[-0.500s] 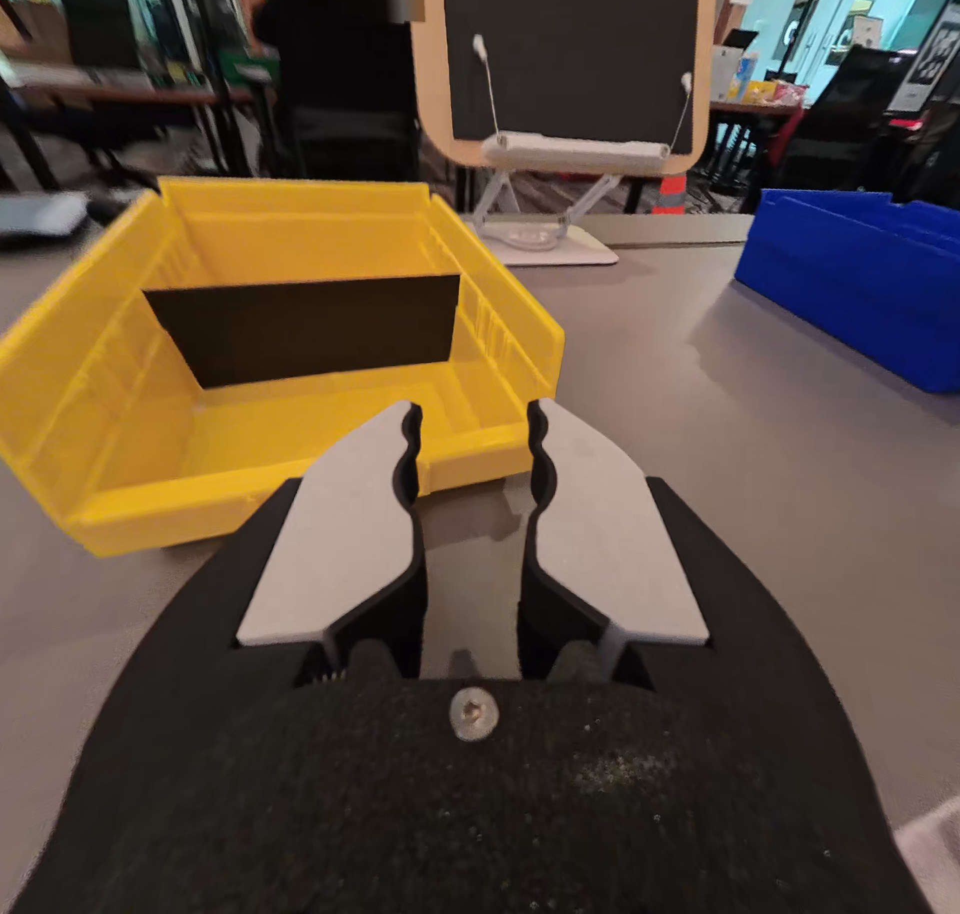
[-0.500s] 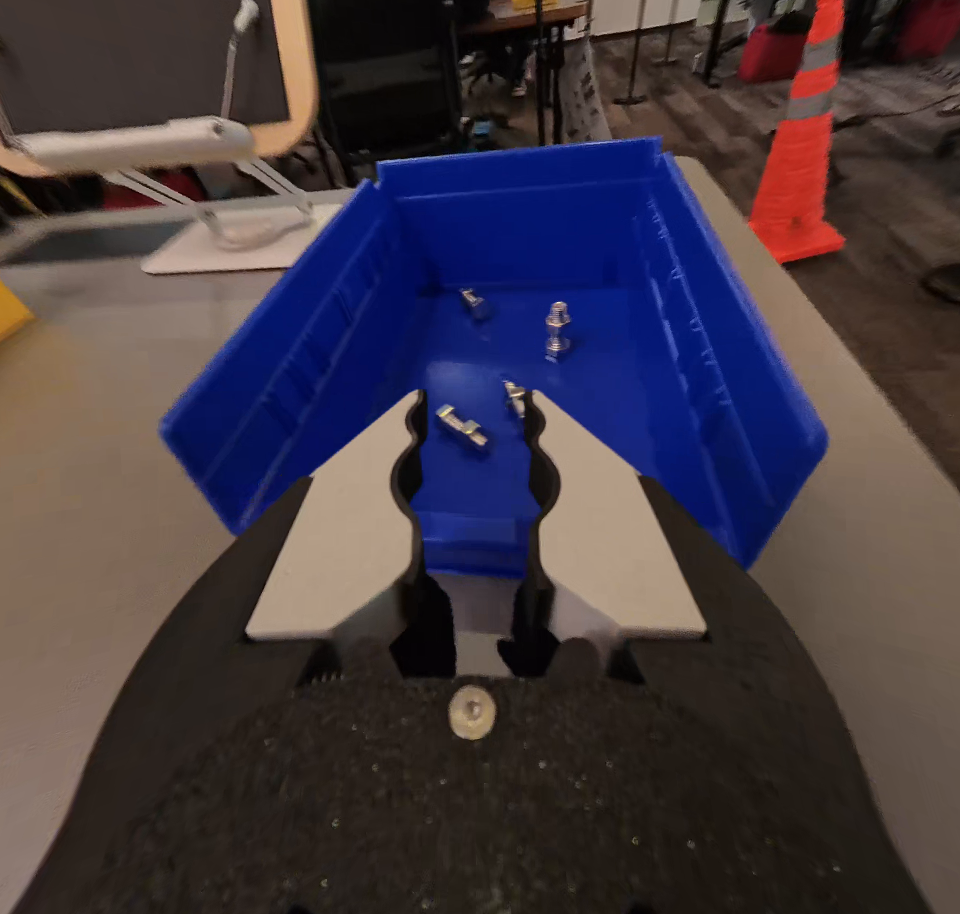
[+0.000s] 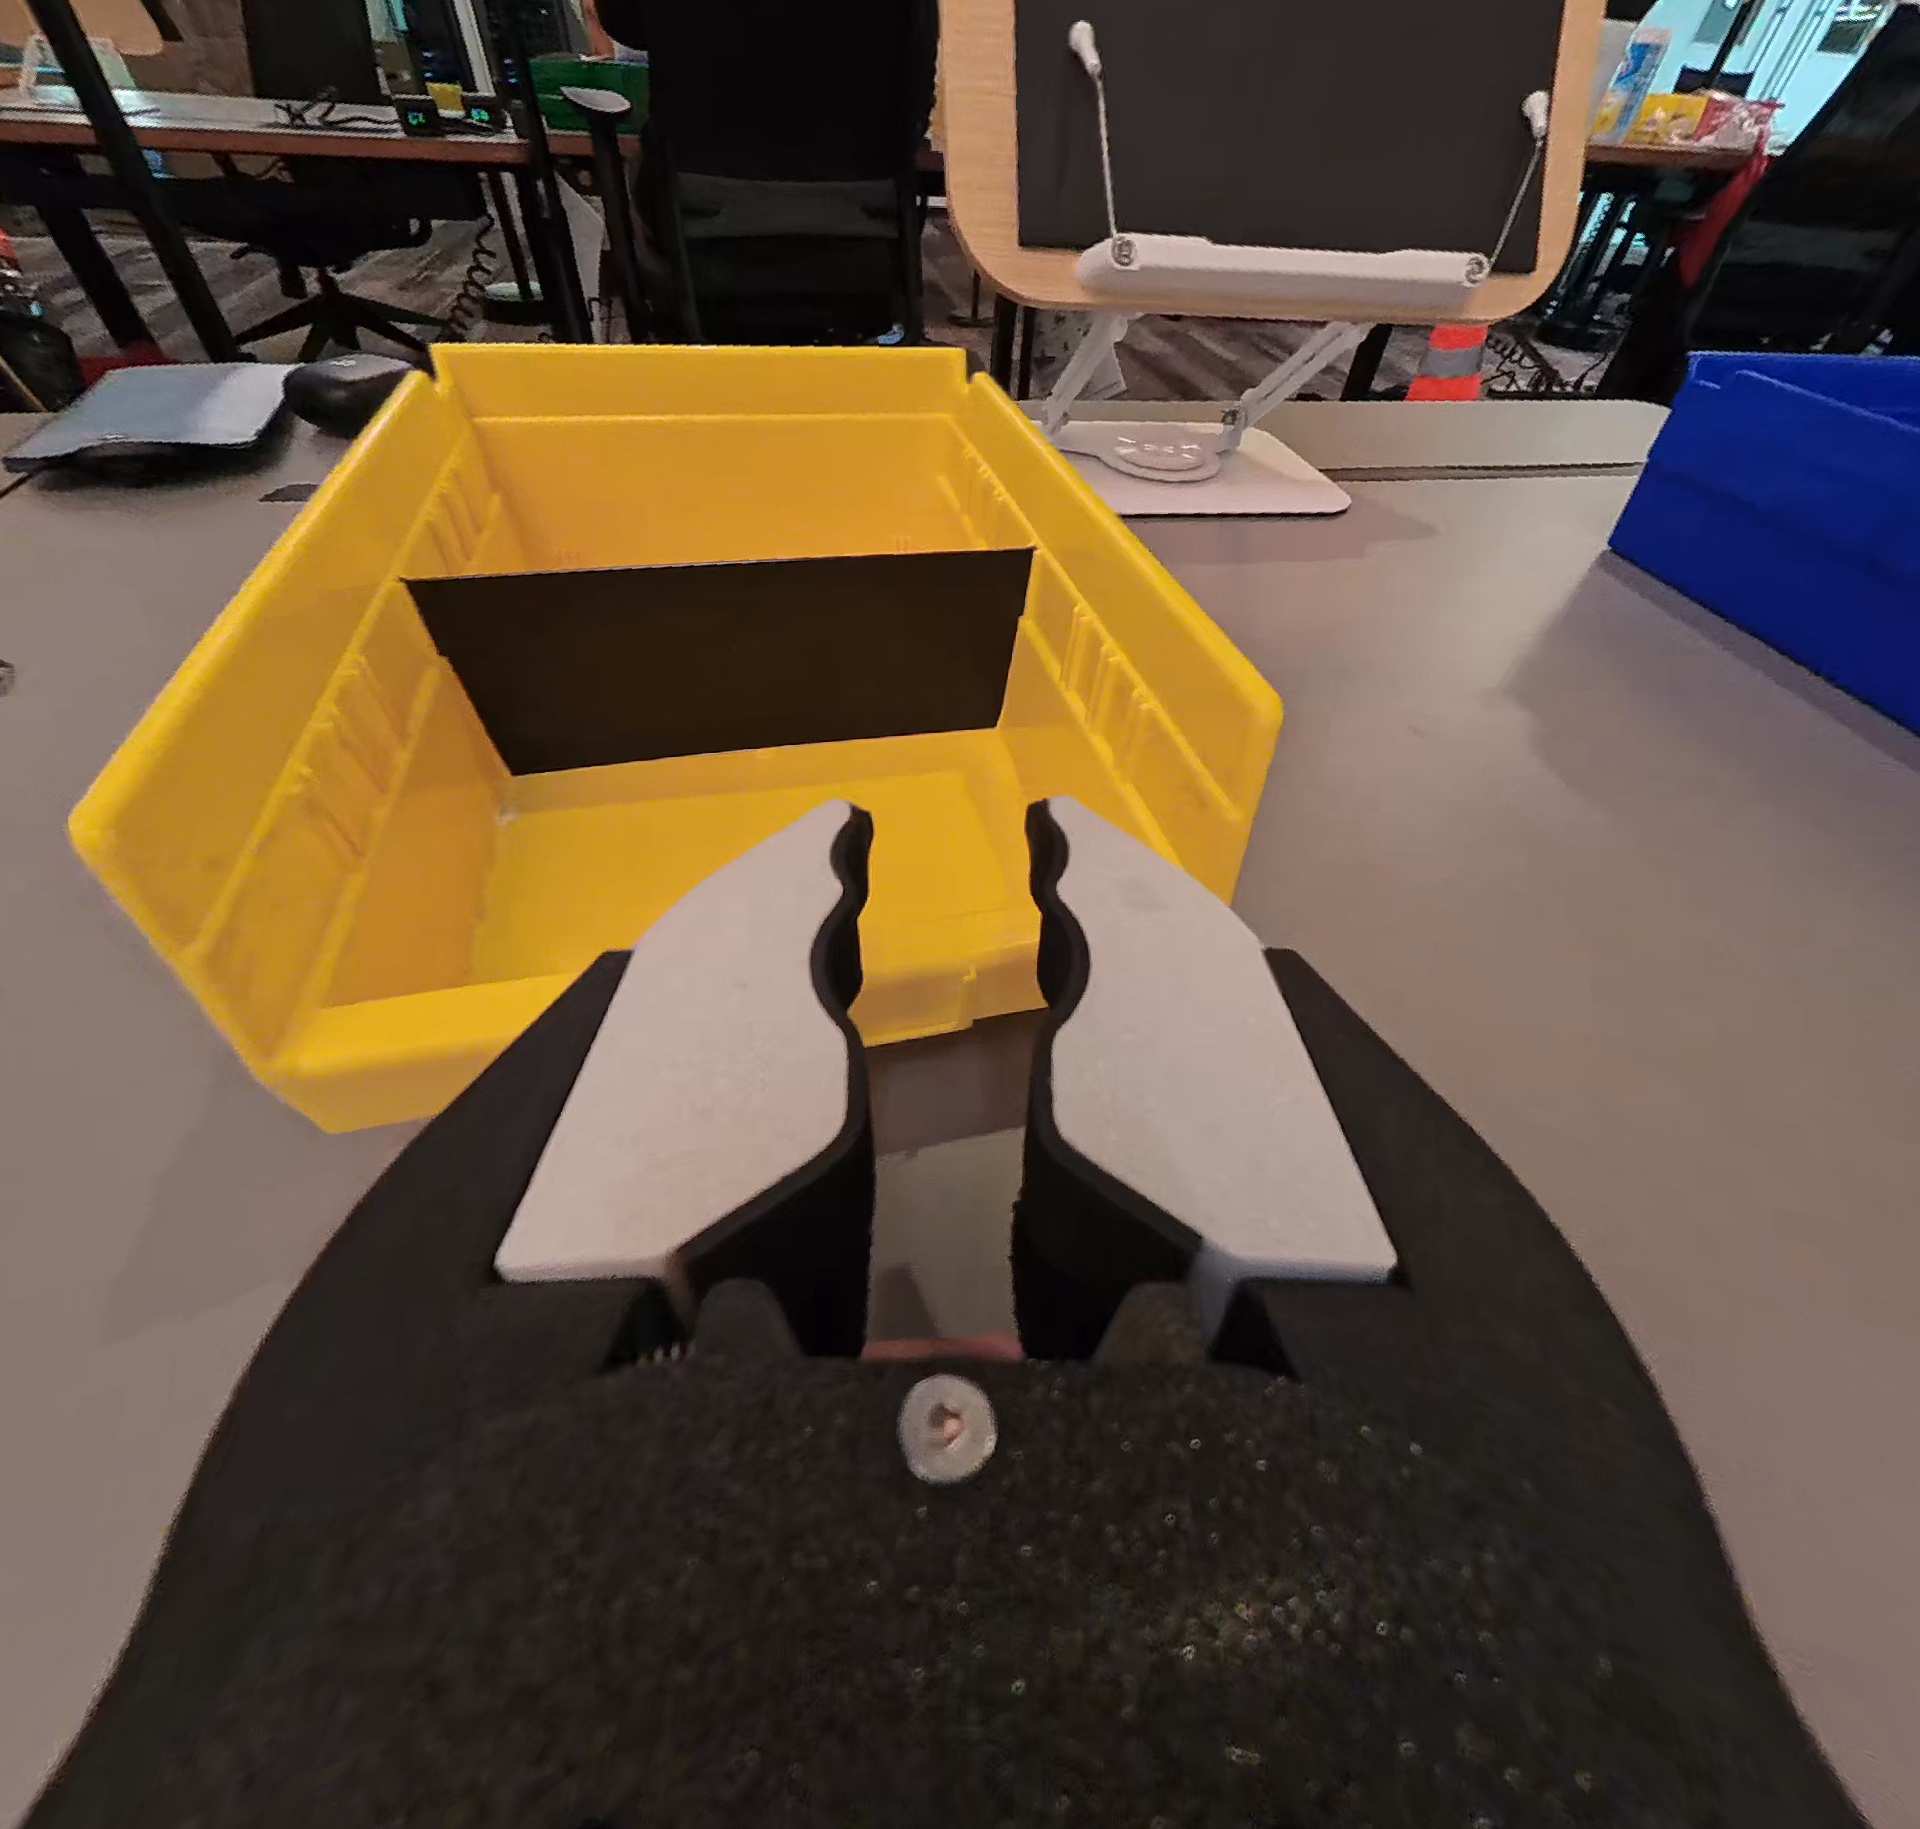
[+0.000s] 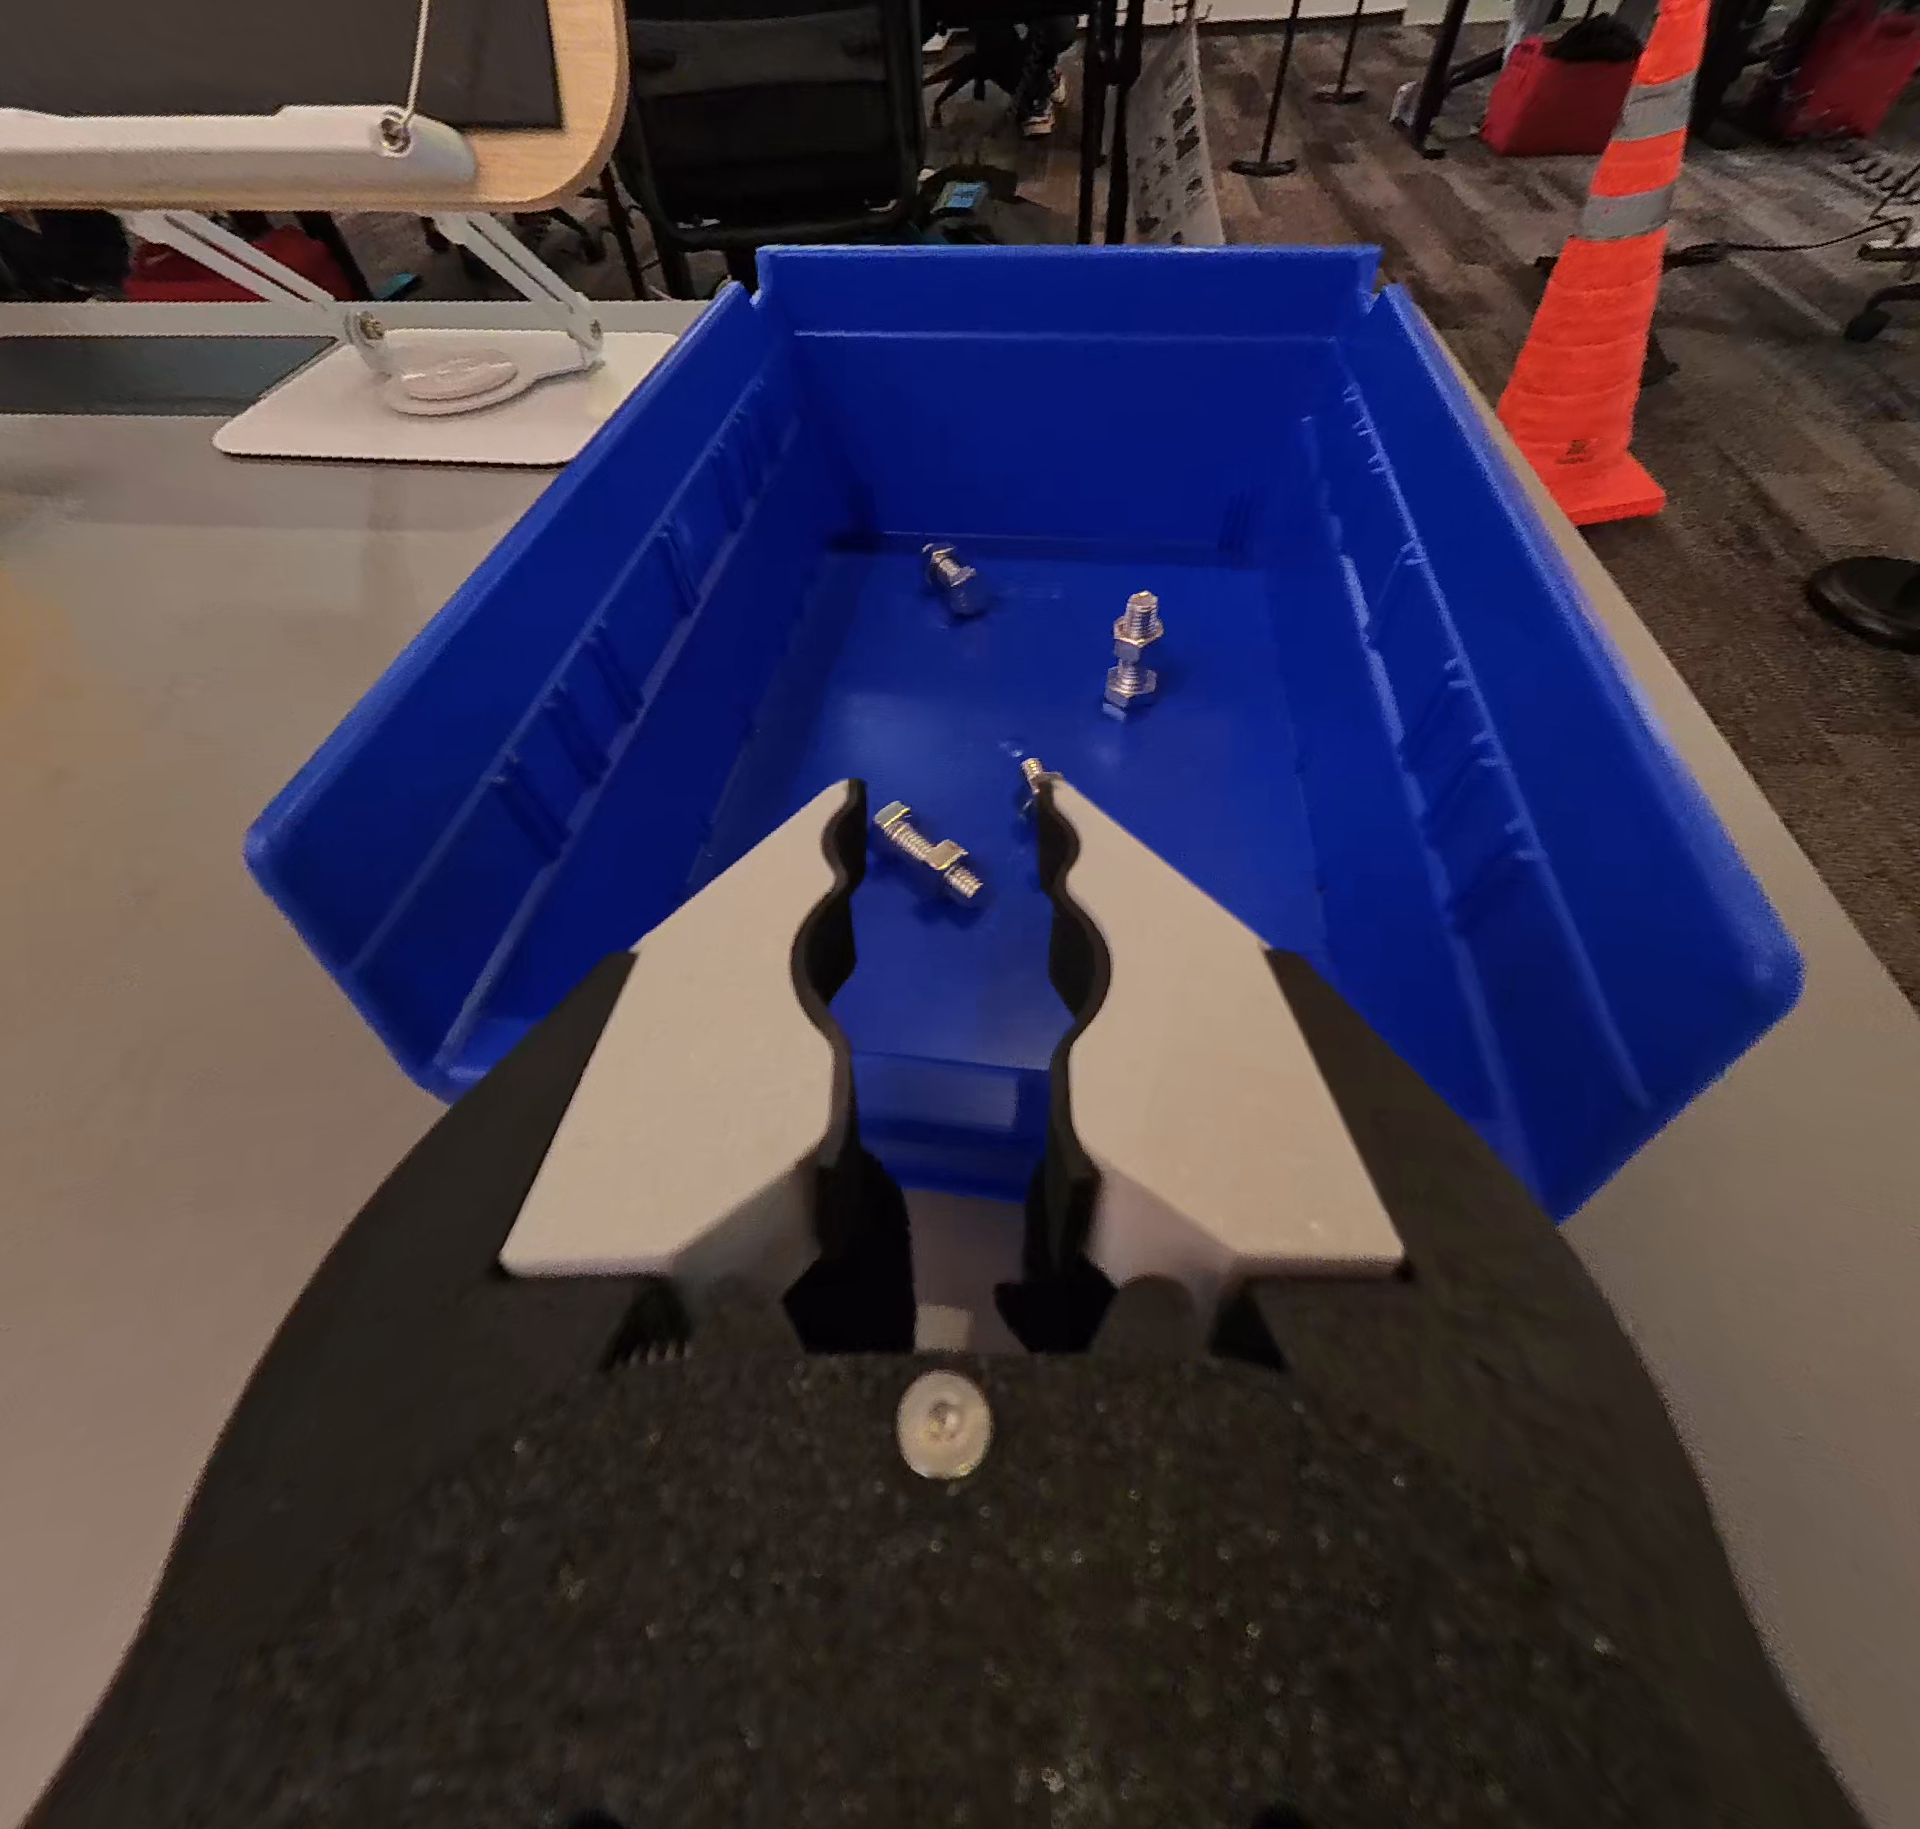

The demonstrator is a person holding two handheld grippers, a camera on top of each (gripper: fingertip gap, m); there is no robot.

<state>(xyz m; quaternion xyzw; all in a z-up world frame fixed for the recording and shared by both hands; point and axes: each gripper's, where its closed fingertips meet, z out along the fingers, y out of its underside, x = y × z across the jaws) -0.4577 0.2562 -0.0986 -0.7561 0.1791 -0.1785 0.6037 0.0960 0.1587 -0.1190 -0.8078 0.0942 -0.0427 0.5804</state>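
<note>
In the left wrist view my left gripper (image 3: 948, 823) is open with nothing between its pads. It hovers over the front edge of a yellow bin (image 3: 260, 740) that has a black divider (image 3: 727, 657) across its middle. In the right wrist view my right gripper (image 4: 951, 803) is open with nothing in its grasp, above the front of a blue bin (image 4: 499, 803). Several silver bolts with nuts lie on the bin floor: one (image 4: 928, 854) below the fingertips, one (image 4: 1032, 777) partly hidden behind the right fingertip, one (image 4: 1132, 652) standing upright, one (image 4: 954, 579) near the back wall.
Both bins stand on a grey table (image 3: 1507, 844); the blue bin (image 3: 1808, 553) is right of the yellow one. A white stand with a dark board (image 3: 1268, 273) stands at the table's back. An orange cone (image 4: 1600, 304) is on the floor beyond the table's right edge. A dark pad (image 3: 145, 413) lies back left. The left gripper's tips are roughly 55 cm from the right gripper's.
Both grippers' jaws have narrowed a little and both remain open on nothing. Both views have shifted slightly; the bins and bolts have not moved.
</note>
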